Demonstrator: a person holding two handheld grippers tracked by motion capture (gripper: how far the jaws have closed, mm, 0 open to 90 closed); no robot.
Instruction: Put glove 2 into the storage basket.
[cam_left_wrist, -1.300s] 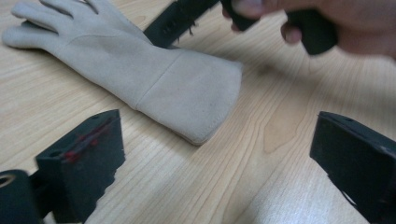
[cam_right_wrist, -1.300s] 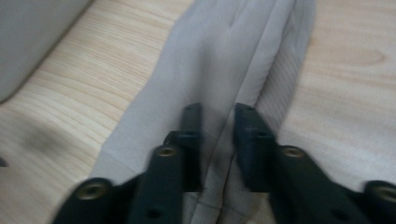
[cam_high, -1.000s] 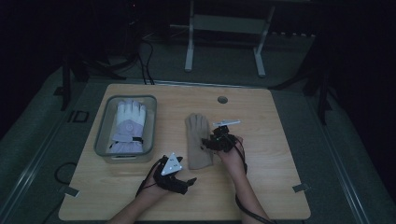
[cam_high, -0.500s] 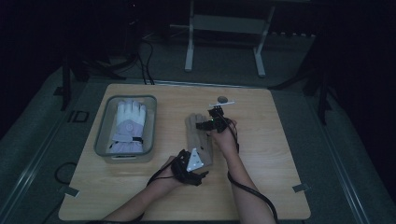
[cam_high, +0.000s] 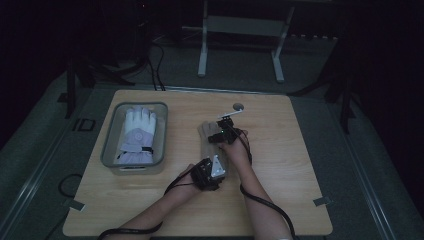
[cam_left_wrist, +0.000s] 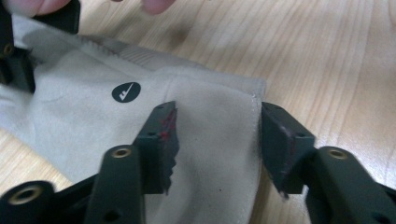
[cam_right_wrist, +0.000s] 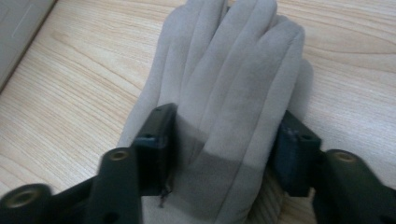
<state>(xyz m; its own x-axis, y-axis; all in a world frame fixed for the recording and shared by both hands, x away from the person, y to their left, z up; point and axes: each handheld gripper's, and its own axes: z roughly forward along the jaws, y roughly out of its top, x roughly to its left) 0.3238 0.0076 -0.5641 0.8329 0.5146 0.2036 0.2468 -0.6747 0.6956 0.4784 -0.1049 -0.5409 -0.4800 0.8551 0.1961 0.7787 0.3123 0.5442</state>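
Note:
A beige suede glove (cam_high: 204, 131) lies flat in the middle of the wooden table (cam_high: 280, 165), fingers pointing away from the person. My left gripper (cam_high: 210, 172) is at its cuff. In the left gripper view the jaws (cam_left_wrist: 217, 140) have just been closing and straddle the cuff (cam_left_wrist: 93, 121), one pad resting on the fabric, the other at its hem. My right gripper (cam_high: 222, 134) is over the finger end. Its jaws (cam_right_wrist: 224, 144) have just been closing and flank the glove (cam_right_wrist: 233, 56) below the fingers, with no visible pinch.
A grey tray (cam_high: 111, 145) at the left holds a white and lavender glove (cam_high: 137, 135); its corner (cam_right_wrist: 18, 23) shows in the right gripper view. A round hole (cam_high: 239, 106) sits near the table's far edge. Cables trail from both hands.
The left gripper has slid right to the glove's cuff. The right gripper has moved left and away from the person, onto the glove's finger end.

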